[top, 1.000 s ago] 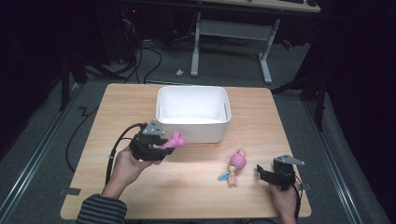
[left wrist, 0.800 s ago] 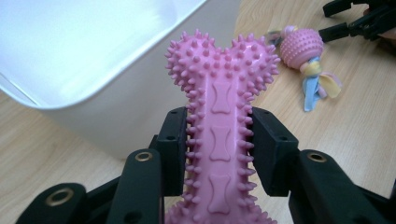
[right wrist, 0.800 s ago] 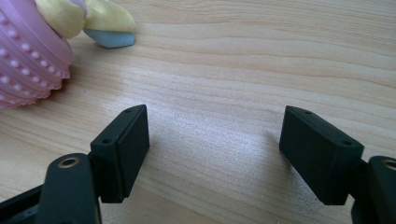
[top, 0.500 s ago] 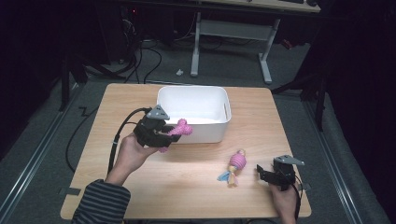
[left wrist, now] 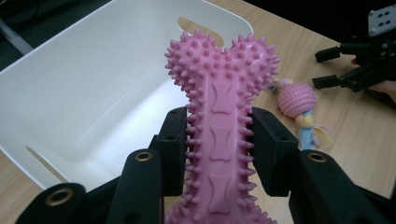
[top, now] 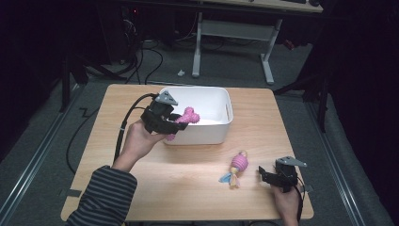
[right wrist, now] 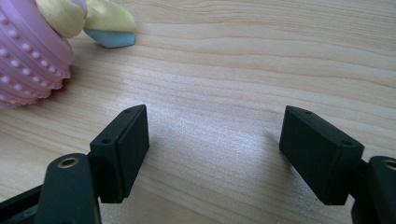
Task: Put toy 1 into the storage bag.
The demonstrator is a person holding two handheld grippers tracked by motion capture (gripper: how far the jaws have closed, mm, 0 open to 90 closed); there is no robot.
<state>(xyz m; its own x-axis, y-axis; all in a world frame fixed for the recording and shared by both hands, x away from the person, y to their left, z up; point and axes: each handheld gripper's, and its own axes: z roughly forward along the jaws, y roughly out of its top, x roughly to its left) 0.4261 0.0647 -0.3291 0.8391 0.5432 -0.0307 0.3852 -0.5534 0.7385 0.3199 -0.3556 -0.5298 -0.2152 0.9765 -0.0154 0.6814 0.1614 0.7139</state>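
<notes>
Pink spiky bone toy sits clamped between the jaws of the left gripper, gripped across its narrow shaft with the two-lobed knob end standing out beyond the jaw tips. Ahead of and below those jaws lies the open white bin, its near wall just under the toy, so I judge the toy is about to go in over the rim. It looks like soft rubber: light, springy, the nubs giving the pads plenty of bite, so slipping seems unlikely. The shaft is the sensible place to hold it, since the knobs at either end are wider and would keep it from sliding out lengthwise. It should survive a short drop without harm.

Beyond the left jaws and to their right, a second toy rests on the wooden surface: a pink ribbed ball toy with yellow and blue soft tails. It looks light too, the ball firm and the tails floppy; the ball is the better hold.

Jaws of the right gripper stand apart with nothing between them, low over the surface, the ball toy lying just beyond and to the left of the left jaw.
</notes>
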